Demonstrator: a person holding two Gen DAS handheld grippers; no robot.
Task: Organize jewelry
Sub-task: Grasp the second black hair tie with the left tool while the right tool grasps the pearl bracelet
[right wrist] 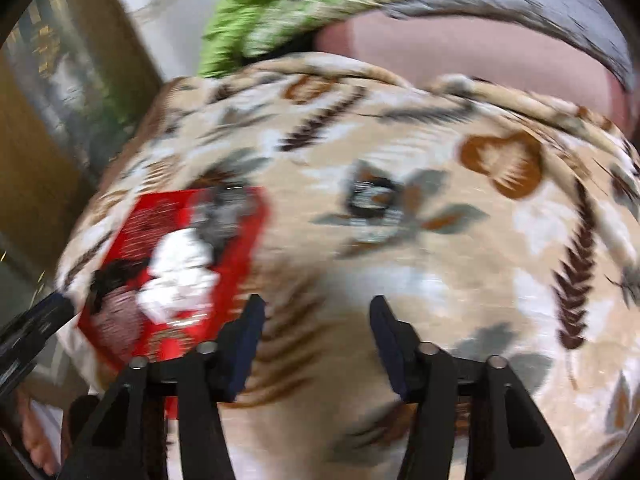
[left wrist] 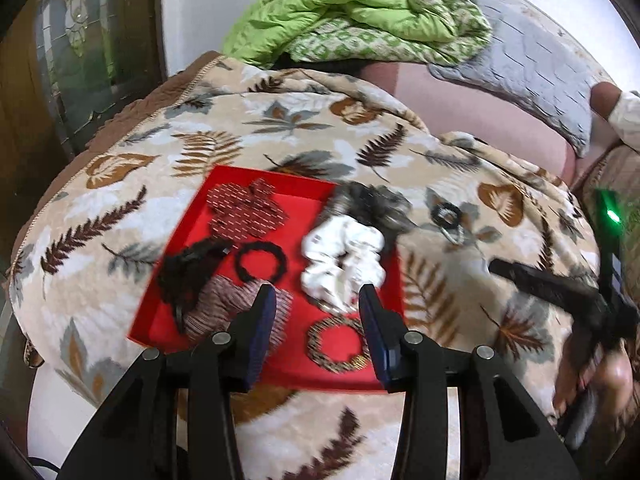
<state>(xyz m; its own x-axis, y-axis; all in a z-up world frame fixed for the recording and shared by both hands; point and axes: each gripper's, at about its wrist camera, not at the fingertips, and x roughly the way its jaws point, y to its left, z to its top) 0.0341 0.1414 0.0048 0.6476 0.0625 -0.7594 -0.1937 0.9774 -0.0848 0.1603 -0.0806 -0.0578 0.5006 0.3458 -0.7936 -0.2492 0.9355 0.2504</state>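
Observation:
A red tray (left wrist: 294, 354) lies on a leaf-patterned blanket (left wrist: 280, 128). It holds a white scrunchie (left wrist: 344, 264), a grey furry scrunchie (left wrist: 372, 204), a black hair tie (left wrist: 261, 261), a beaded gold ring (left wrist: 339, 345), a red patterned piece (left wrist: 248, 208), a black clip (left wrist: 192, 268) and a striped scrunchie (left wrist: 224, 308). My left gripper (left wrist: 320, 304) is open and empty above the tray's near part. Two small dark and silvery rings (left wrist: 450, 220) lie on the blanket right of the tray; they also show blurred in the right wrist view (right wrist: 374, 206). My right gripper (right wrist: 316, 312) is open and empty above bare blanket, with the tray (right wrist: 240, 240) to its left.
A green quilt (left wrist: 340, 12) and a grey pillow (left wrist: 532, 60) lie on the bed beyond the blanket. A wooden cabinet with glass (left wrist: 60, 60) stands at the left. The right gripper's body and the hand holding it (left wrist: 592, 340) show at the left wrist view's right edge.

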